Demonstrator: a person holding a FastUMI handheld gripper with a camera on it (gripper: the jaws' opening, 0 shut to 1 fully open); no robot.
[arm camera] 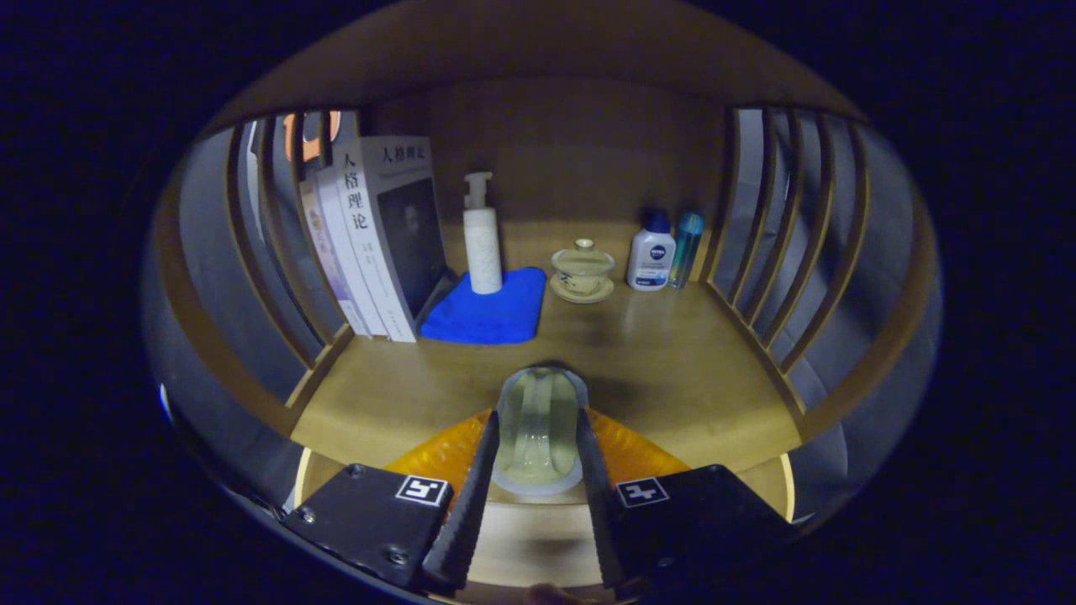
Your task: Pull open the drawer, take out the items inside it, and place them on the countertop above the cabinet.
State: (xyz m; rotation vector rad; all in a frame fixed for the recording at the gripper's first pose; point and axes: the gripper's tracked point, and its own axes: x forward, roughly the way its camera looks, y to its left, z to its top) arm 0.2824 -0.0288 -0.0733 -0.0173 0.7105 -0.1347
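Fingers (538,437) clamp clear tape roll (539,428) above wooden countertop (672,370).

We find a domestic setting staged in a booth: a wooden cabinet top (672,361) enclosed by slatted wooden sides (773,244) and a plain wooden back panel. Household articles stand along the rear: upright books (378,235), a white pump bottle (482,239) resting on a folded blue cloth (487,311), a lidded tea bowl on a saucer (582,270), a small white toiletry bottle (651,256) and a slim teal bottle (687,248) just beside it. We judge this furnishing typical of a home living space or bedroom.
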